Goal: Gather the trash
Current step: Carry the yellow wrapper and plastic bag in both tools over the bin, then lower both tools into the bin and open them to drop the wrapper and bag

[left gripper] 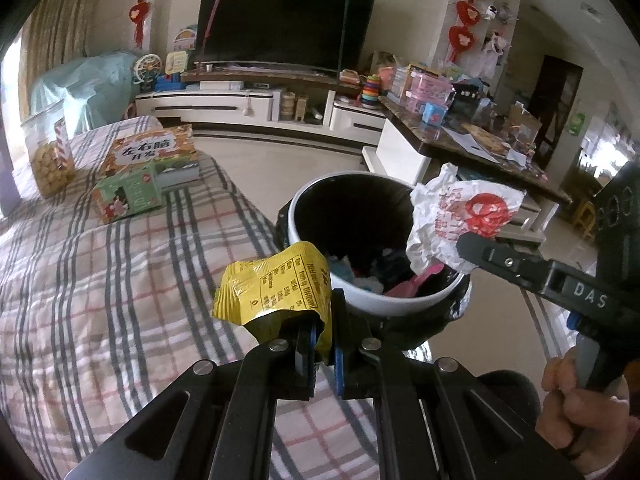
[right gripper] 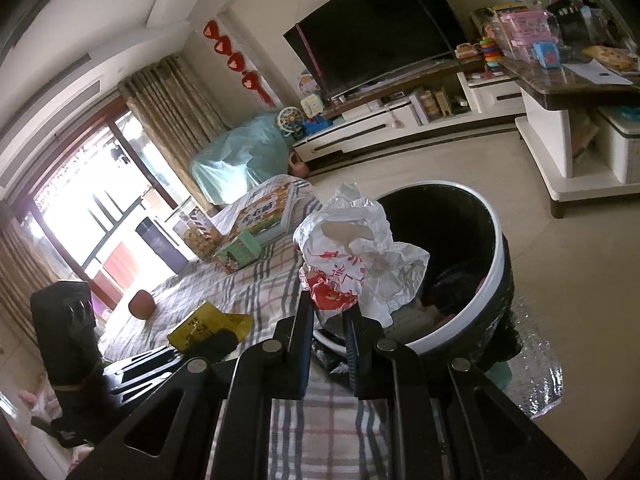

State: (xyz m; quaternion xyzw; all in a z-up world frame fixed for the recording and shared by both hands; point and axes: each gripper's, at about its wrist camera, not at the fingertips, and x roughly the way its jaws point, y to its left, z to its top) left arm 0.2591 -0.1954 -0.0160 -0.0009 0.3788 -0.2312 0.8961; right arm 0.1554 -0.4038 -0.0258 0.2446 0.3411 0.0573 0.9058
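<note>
Yellow wrapper (left gripper: 276, 288), pinched in the closed left gripper (left gripper: 320, 344), is hanging at the 8 o'clock rim of the trash bin (left gripper: 384, 304). The right gripper (right gripper: 330, 320) is clamping a crumpled white-and-red wrapper (right gripper: 356, 264) at the bin's 3 o'clock edge, beside the plaid-covered bed (left gripper: 120, 280).

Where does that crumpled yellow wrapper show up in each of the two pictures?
Left wrist view: yellow wrapper at lower centre, pinched in the left gripper.
Right wrist view: yellow wrapper at lower left, over the plaid cover.
Shared landmark: the white-rimmed trash bin.
</note>
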